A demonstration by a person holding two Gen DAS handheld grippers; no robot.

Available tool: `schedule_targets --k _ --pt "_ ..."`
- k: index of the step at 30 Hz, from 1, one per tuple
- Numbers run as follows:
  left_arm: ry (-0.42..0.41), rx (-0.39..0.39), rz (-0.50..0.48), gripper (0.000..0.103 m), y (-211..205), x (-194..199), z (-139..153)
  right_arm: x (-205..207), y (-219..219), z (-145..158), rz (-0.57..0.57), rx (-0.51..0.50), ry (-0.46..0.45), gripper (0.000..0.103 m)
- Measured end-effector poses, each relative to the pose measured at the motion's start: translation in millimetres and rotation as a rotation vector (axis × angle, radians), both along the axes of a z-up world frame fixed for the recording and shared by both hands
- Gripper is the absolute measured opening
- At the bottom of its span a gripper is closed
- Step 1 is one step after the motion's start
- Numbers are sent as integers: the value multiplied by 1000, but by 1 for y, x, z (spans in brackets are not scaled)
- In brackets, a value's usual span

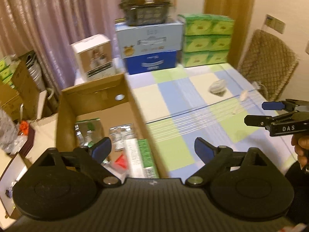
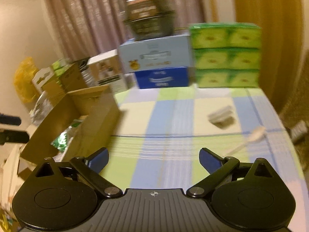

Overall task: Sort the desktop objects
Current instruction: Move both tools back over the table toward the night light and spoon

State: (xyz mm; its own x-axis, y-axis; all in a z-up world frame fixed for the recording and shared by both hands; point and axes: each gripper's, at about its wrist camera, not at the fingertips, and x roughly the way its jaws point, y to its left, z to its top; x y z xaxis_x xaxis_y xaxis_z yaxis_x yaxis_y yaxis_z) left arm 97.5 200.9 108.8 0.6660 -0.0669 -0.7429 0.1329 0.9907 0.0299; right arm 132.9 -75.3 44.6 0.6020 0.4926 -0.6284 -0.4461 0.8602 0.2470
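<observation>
Both tools stand spread and empty: your left gripper (image 1: 152, 149) over the near wall of the cardboard box (image 1: 135, 104), your right gripper (image 2: 154, 159) over the checked tablecloth (image 2: 164, 116). You seem between items. Ahead and right of the right gripper lies a pale spoon (image 2: 249, 138), its long axis slanting away rightward; beyond it, a small blurred packet (image 2: 222, 117). Next, line up across the spoon's handle.

Checked tablecloth (image 2: 173, 116), cardboard box (image 1: 100, 104), stacked cartons (image 1: 152, 61)

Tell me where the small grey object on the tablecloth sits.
In both wrist views, the small grey object lies right of centre on the checked tablecloth, in front of the green packs.
</observation>
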Motion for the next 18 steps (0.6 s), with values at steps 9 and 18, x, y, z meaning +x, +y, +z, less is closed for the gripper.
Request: schedule_targets --k 9,18 --pt "1 -18 -129 99 -72 12 -3 -2 -85 13 -124 -12 -21 98" --pt "35 -17 -223 100 -132 38 -19 13 -145 6 -211 -53 -13 98"
